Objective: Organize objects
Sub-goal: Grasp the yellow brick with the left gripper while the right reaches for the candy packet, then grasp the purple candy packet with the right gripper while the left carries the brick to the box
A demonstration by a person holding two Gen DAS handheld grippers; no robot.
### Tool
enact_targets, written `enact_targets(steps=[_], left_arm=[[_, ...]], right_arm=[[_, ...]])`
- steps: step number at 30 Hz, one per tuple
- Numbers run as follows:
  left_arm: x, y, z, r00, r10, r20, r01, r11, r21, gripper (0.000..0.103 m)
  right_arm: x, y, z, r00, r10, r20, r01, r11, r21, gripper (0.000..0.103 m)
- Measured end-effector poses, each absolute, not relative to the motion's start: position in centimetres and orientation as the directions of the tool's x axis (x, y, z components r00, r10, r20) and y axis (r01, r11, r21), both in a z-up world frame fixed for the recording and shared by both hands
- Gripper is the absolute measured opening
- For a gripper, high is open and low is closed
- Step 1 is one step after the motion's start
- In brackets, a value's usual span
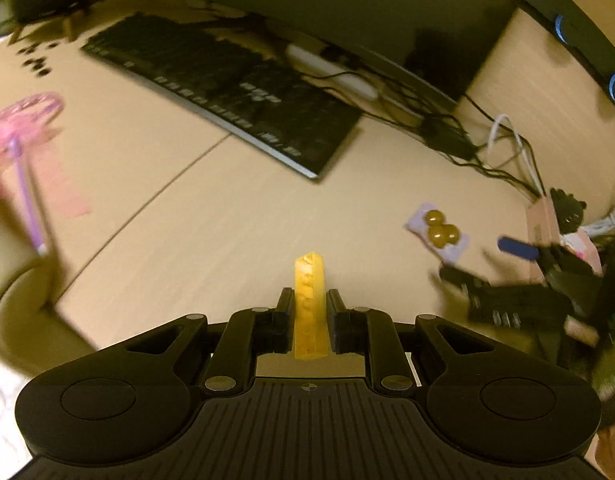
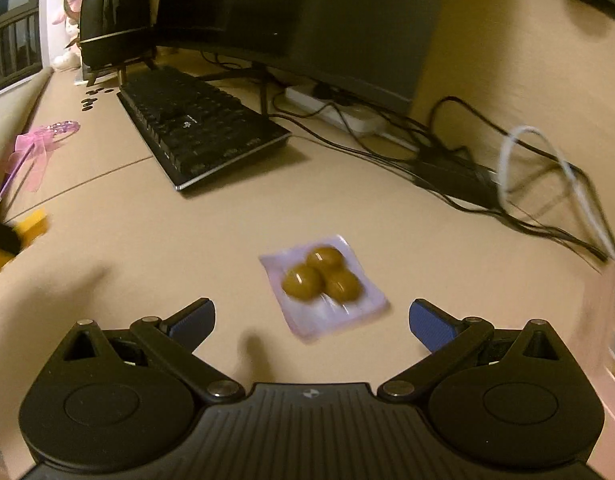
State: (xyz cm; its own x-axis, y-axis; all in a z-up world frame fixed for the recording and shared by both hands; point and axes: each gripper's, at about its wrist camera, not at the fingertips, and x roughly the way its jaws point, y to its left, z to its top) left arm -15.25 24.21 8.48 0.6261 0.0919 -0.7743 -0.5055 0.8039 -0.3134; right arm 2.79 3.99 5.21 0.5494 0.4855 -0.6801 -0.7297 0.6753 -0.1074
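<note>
My left gripper (image 1: 309,300) is shut on a yellow stick-shaped object (image 1: 309,304) and holds it upright above the desk (image 1: 227,216). A clear packet with three brown balls (image 1: 438,233) lies to its right. In the right wrist view the same packet (image 2: 323,280) lies on the desk just beyond my open, empty right gripper (image 2: 311,320), between its blue pads (image 2: 431,322). The right gripper also shows at the right of the left wrist view (image 1: 519,276). The yellow object and left gripper show blurred at the left edge of the right wrist view (image 2: 23,228).
A black keyboard (image 2: 195,128) lies at the back under a monitor (image 2: 307,12). A pink wand with a bow (image 1: 23,148) lies at the left. Black cables and a white power strip (image 2: 339,112) run along the wall. A black speaker (image 2: 115,20) stands far left.
</note>
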Motion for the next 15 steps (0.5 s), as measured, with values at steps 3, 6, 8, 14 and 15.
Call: enact_targets(steps=[3,6,8,14,15], left_arm=[[-16.4,24.9,8.1,0.617,0.091,-0.781,-0.521,0.792,-0.318,0.019],[-17.3,25.6,7.9,0.624,0.077,-0.777,-0.519,0.785,-0.339,0.019],[-17.6,26.0,7.9,0.637,0.062,-0.769,-0.509,0.782,-0.359,0.019],[-16.3,26.1,7.6,0.645,0.004,-0.764,-0.448,0.812,-0.374,0.019],[-15.9,25.9,7.6,0.643,-0.011,-0.766,-0.429,0.823,-0.372,0.019]], right_arm=[[4.7,6.1,4.4,0.536,0.481,-0.694,-0.734,0.671,-0.103,0.103],[7.0,7.0,3.4,0.522,0.456,-0.72,-0.711,0.699,-0.073,0.103],[8.5,6.7,3.0,0.509,0.437,-0.741,-0.673,0.74,-0.026,0.103],[8.4,6.7,3.0,0.474,0.437,-0.764,-0.677,0.736,0.001,0.089],[7.9,6.8,3.2,0.478,0.438,-0.762,-0.687,0.726,-0.014,0.08]])
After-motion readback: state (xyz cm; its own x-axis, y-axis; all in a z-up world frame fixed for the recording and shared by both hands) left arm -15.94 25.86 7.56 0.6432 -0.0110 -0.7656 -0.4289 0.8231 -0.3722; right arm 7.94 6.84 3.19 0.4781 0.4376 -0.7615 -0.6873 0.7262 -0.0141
